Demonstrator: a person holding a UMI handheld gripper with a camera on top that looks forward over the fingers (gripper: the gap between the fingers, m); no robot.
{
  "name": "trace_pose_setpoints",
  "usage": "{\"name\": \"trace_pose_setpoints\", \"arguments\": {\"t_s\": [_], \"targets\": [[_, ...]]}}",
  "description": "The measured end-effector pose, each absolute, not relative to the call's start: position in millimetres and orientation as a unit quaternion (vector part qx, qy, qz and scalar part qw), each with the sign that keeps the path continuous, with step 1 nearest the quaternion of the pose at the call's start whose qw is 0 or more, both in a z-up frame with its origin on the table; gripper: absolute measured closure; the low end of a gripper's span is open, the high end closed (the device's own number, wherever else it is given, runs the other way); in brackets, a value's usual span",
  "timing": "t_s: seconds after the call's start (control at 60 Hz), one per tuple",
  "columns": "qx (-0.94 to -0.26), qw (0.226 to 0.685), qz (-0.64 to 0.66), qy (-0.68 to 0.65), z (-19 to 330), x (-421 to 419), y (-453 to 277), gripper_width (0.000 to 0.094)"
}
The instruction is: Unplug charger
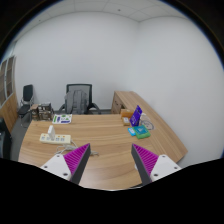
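A white power strip [59,139] lies on the wooden table [105,128] at the left, beyond my left finger, with a white charger [49,130] standing plugged into its far end. My gripper [110,160] is open and empty, held above the table's near part, its purple pads [76,156] spread wide with bare wood between them. The strip is ahead and to the left of the fingers, not between them.
A black office chair [77,99] stands behind the table. A purple box [137,116] and teal items [141,129] sit at the table's right. Papers [62,119] lie at the far left. A wooden cabinet [130,102] stands by the back wall.
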State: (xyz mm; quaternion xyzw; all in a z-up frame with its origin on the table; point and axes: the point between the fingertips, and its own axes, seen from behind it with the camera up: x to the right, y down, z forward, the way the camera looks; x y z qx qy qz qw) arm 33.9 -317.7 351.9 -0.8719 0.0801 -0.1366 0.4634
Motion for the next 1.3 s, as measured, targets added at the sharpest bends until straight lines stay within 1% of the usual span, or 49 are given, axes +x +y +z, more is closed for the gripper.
{"name": "trace_pose_setpoints", "arguments": {"t_s": [0.133, 0.217, 0.383, 0.467, 0.55, 0.683, 0.783, 0.9, 1.033, 1.117, 1.2, 1.25, 1.283, 1.3], "targets": [[-0.875, 0.457, -0.137, 0.080, 338.9, 34.7, -327.8, 0.0078], [-0.881, 0.446, -0.137, 0.083, 317.0, 35.6, -338.2, 0.0079], [-0.898, 0.414, -0.125, 0.085, 239.7, 13.0, -357.4, 0.0072], [-0.907, 0.400, -0.109, 0.077, 201.7, -16.9, -358.3, 0.0076], [-0.913, 0.393, -0.089, 0.058, 170.7, -60.2, -344.2, 0.0075], [-0.912, 0.408, -0.041, 0.032, 140.1, -146.4, -291.7, 0.0067], [-0.901, 0.434, -0.002, 0.021, 124.4, -205.4, -234.3, 0.0072], [-0.888, 0.460, -0.002, -0.003, 112.9, -251.1, -160.5, 0.0070], [-0.874, 0.486, -0.020, -0.014, 102.6, -278.0, -78.9, 0.0084], [-0.869, 0.494, -0.024, -0.008, 93.0, -283.0, -36.8, 0.0134], [-0.870, 0.492, -0.035, 0.002, 77.8, -283.6, -2.5, 0.0236], [-0.871, 0.490, -0.037, 0.003, 69.6, -284.3, 10.8, 0.0330], [-0.872, 0.487, -0.040, 0.003, 64.2, -283.9, 17.3, 0.0434], [-0.872, 0.487, -0.044, 0.002, 62.2, -282.4, 19.9, 0.0504]]}}
